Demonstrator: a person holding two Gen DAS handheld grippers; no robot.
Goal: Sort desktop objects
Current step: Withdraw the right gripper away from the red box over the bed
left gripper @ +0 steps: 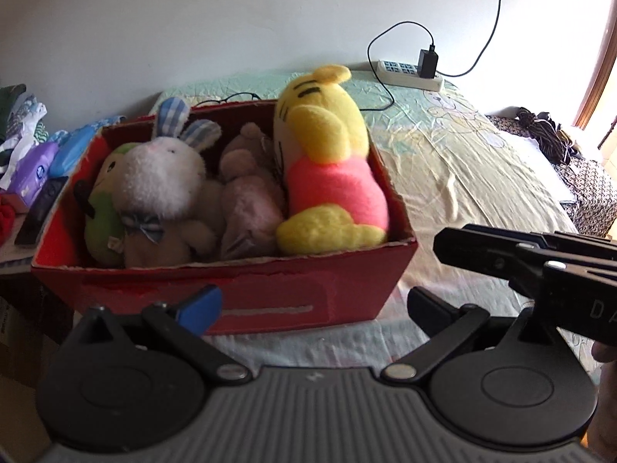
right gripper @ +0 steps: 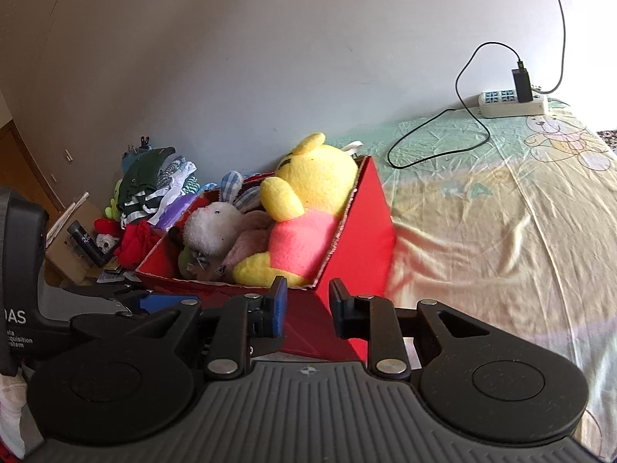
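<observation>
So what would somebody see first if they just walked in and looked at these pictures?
Probably the big yellow bear in a pink shirt, lying along the right side of the red box on the bed. Squeezed in beside it are a fluffy white bunny with checked ears and a green toy at the left end. After that, the white power strip by the wall, with a black charger plugged in.

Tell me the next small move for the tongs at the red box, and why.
Probably ease the left tongs back from the box. Both tongs are open and empty; the bear, rabbit and the other toys already sit inside it, and nothing loose shows on the sheet nearby. The right tongs could follow.
</observation>
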